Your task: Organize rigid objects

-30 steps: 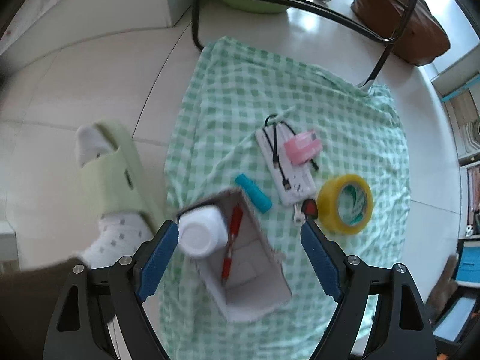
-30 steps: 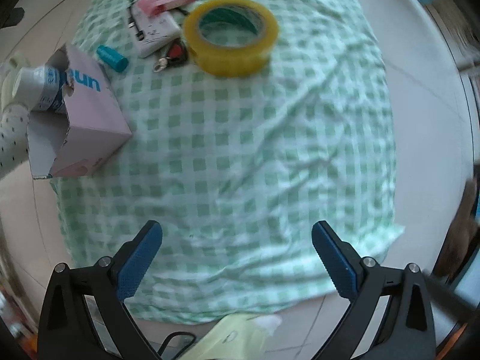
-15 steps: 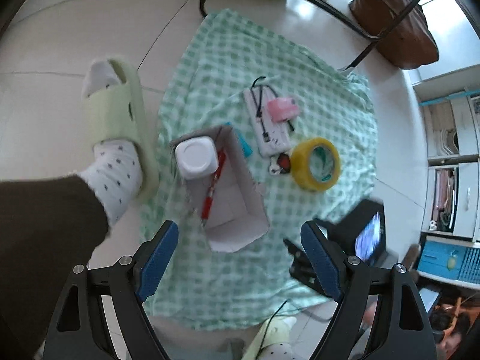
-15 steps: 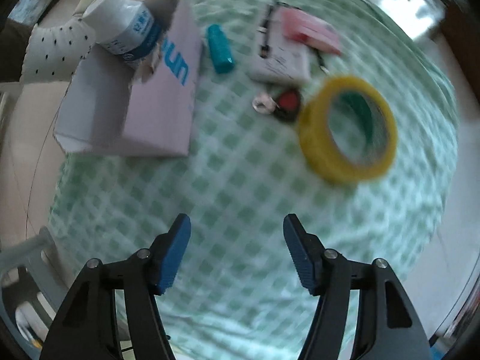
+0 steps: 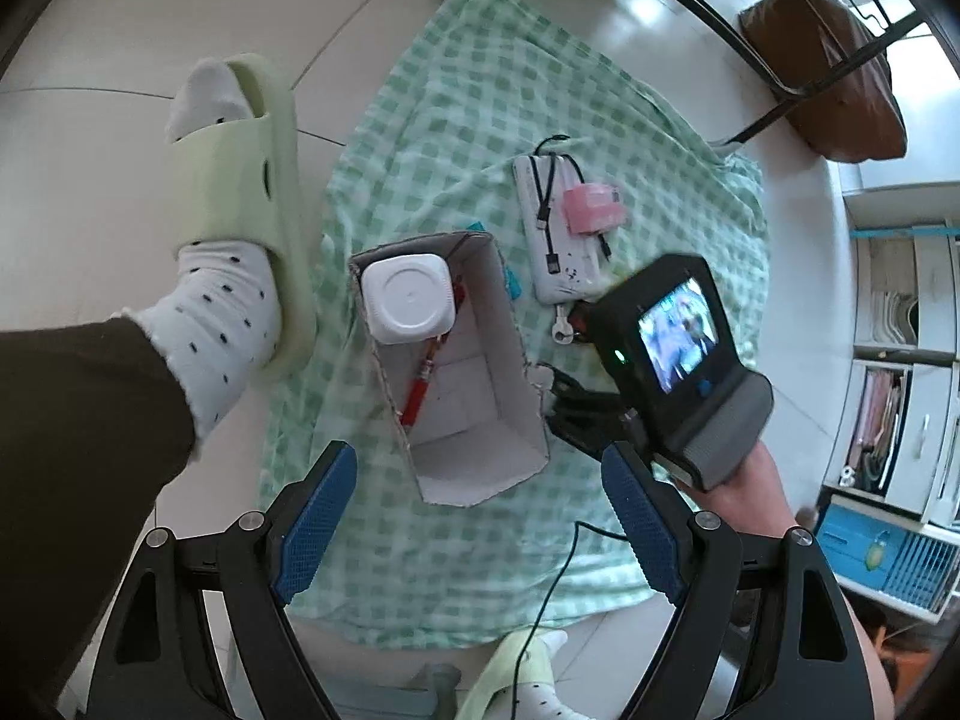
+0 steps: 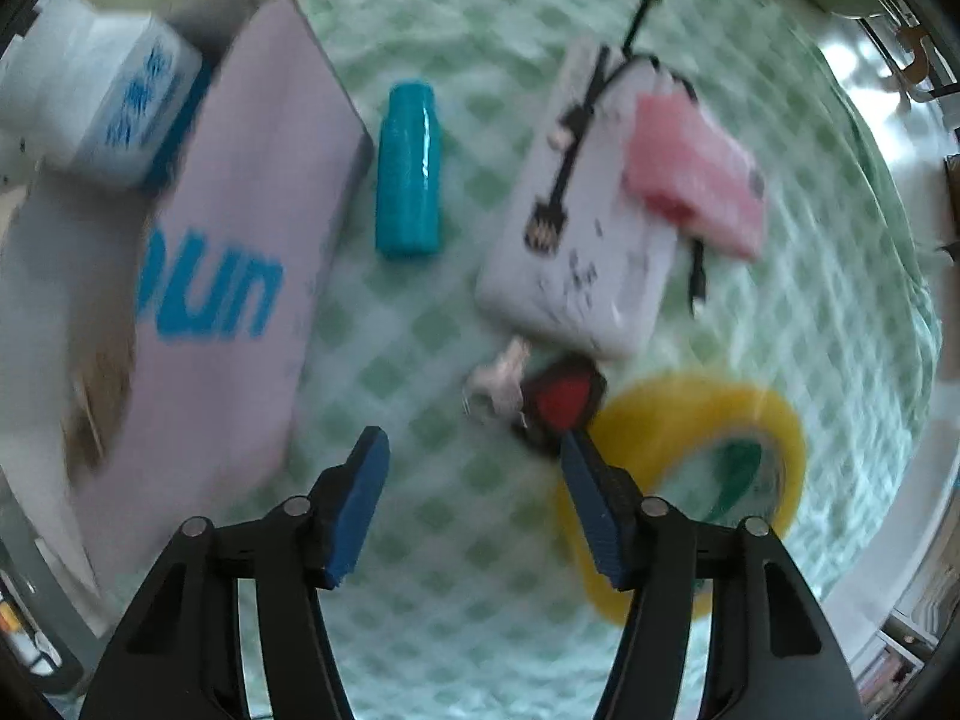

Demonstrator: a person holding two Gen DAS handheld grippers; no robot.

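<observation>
Cardboard box [image 5: 456,360], open-topped on the green checked cloth [image 5: 480,120], holds a white square-capped bottle [image 5: 408,299] and red pen [image 5: 420,387]. Left gripper [image 5: 480,534] hovers wide open, empty. Right gripper [image 6: 474,501], half open and empty, hangs near the red key fob [image 6: 561,399] beside the yellow tape roll [image 6: 690,480].

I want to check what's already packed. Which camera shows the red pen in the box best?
The left wrist view: it looks down into the open box, where the red pen leans beside the white bottle. The right wrist view shows only the box's outside; the pen is hidden.

Open right tool [image 6: 474,468] hovers just before the red key fob [image 6: 561,399].
</observation>
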